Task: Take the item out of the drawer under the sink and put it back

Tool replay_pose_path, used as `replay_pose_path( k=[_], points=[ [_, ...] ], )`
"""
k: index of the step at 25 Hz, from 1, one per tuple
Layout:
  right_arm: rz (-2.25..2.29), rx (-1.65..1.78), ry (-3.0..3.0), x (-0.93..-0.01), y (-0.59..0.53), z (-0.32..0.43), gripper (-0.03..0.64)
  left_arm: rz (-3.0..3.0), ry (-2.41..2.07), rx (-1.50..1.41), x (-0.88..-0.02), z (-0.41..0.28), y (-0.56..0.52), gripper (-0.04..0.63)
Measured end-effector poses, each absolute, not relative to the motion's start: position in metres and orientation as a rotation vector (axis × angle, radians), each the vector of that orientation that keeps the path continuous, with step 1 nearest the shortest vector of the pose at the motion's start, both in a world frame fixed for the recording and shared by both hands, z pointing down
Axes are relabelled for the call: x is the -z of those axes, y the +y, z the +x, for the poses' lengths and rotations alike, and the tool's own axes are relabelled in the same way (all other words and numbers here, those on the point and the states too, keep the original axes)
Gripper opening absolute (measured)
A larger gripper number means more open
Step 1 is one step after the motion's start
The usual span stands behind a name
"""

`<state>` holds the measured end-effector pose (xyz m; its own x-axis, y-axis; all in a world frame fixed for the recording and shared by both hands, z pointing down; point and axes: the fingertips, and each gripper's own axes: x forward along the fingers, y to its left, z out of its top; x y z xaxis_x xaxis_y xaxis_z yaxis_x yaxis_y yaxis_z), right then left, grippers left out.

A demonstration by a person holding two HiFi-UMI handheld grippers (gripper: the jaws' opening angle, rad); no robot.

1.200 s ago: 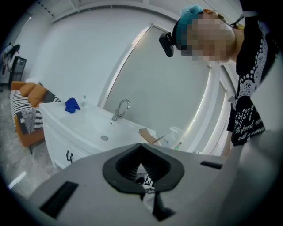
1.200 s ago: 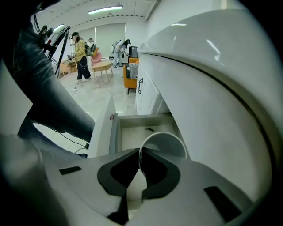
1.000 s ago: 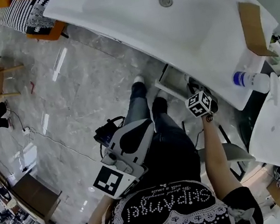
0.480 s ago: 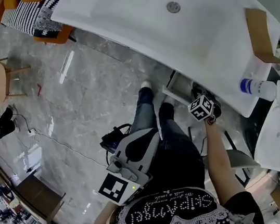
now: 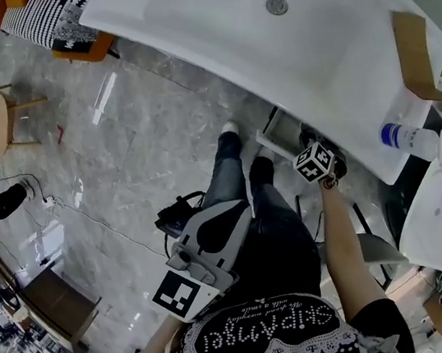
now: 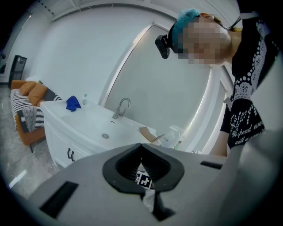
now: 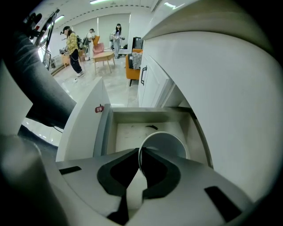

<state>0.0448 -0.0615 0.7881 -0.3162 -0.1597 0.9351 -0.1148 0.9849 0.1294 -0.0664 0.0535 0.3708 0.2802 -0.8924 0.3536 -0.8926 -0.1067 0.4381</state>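
As before, hand-held gripper (image 7: 139, 170) over drawer (image 7: 126, 132).

The drawer (image 7: 128, 130) stands open at centre frame, its far half free beyond the cup (image 7: 170, 142). The white vanity (image 7: 230, 88) overhangs at right; a leg (image 7: 44, 92) crowds the left.

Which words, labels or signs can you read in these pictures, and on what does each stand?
"SHIPANGEL", upside down, seemingly: person's black studded top.
Cursive line above it: too small.
Small red sticker on white drawer front: unreadable.
Blue-capped white plastic bottle, label: blurred.
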Motion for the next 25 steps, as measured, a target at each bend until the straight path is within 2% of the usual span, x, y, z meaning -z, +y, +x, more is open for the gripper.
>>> replay_pose_path(
  k=[25],
  points=[
    [0.219,0.017,-1.964,-0.776,-0.067,0.041,0.031,1.969,-1.571,0.005,-0.374,-0.065,0.05,0.005]
  ],
)
